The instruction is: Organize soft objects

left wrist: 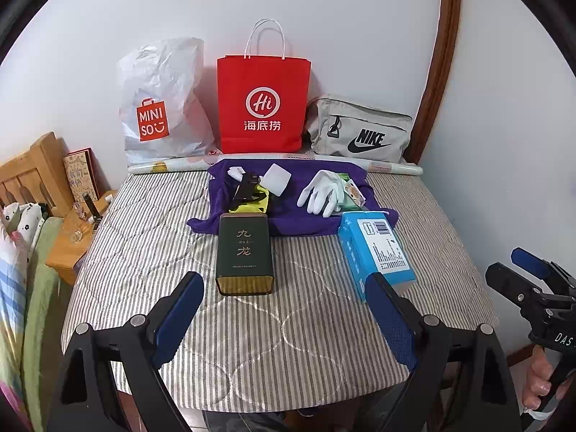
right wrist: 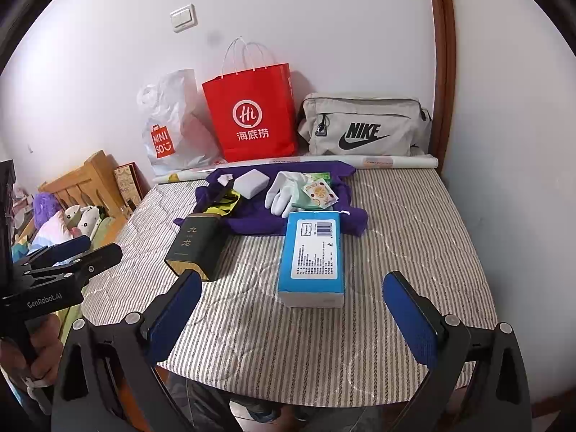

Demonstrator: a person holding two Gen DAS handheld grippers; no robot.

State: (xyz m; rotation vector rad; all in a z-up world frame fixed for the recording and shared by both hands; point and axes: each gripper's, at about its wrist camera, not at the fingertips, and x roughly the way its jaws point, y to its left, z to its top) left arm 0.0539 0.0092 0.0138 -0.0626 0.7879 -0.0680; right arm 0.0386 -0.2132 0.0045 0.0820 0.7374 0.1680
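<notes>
A purple cloth (left wrist: 288, 221) (right wrist: 252, 225) lies at the far middle of the striped table (left wrist: 252, 324) (right wrist: 396, 234). On it lie white gloves (left wrist: 322, 192) (right wrist: 284, 190), a white sponge (left wrist: 275, 179) (right wrist: 251, 181), a yellow-and-black item (left wrist: 252, 198) (right wrist: 225, 203) and a patterned packet (right wrist: 320, 192). A dark green tin (left wrist: 244, 253) (right wrist: 196, 246) and a blue tissue pack (left wrist: 376, 248) (right wrist: 313, 257) lie nearer. My left gripper (left wrist: 288, 318) is open and empty before the tin. My right gripper (right wrist: 291, 318) is open and empty before the tissue pack.
A white Miniso bag (left wrist: 162, 108) (right wrist: 172, 126), a red paper bag (left wrist: 262, 104) (right wrist: 252, 115) and a grey Nike pouch (left wrist: 360, 129) (right wrist: 363, 126) stand against the wall. A rolled sheet (left wrist: 392, 167) (right wrist: 396, 161) lies behind the cloth. A wooden bedside stand (left wrist: 72, 237) and a bed are at the left.
</notes>
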